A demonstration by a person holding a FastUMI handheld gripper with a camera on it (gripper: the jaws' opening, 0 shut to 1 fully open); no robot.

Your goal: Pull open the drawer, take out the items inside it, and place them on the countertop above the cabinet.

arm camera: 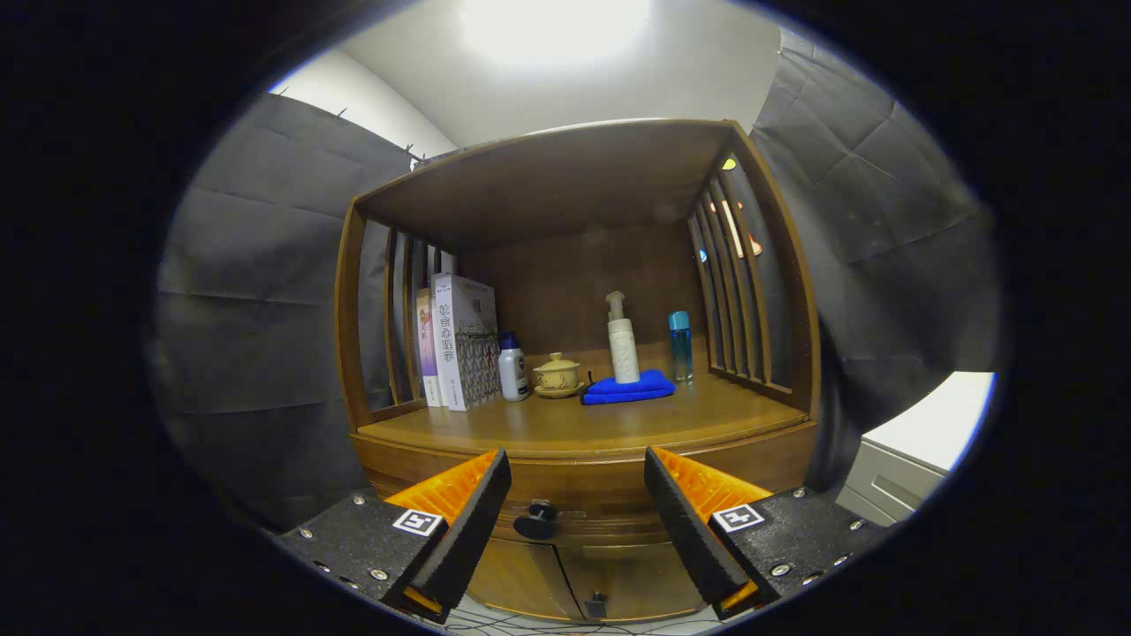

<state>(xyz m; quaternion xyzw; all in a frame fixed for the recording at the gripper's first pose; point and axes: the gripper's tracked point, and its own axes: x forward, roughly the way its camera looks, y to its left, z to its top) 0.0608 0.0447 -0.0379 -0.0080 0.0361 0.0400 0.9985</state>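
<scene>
Two claw (577, 481) fingers spread wide, empty; drawer (574, 495) closed, knob (536, 519) facing claw.

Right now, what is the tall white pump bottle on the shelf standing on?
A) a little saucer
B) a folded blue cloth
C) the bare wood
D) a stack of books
B: the white pump bottle stands upright on the folded blue cloth, on the countertop beyond the open fingers of the gripper, which hold nothing.

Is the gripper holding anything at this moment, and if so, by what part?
Nothing is held. The gripper is open, its fingers spread apart, with the closed drawer's dark knob between and just ahead of them, untouched.
</scene>
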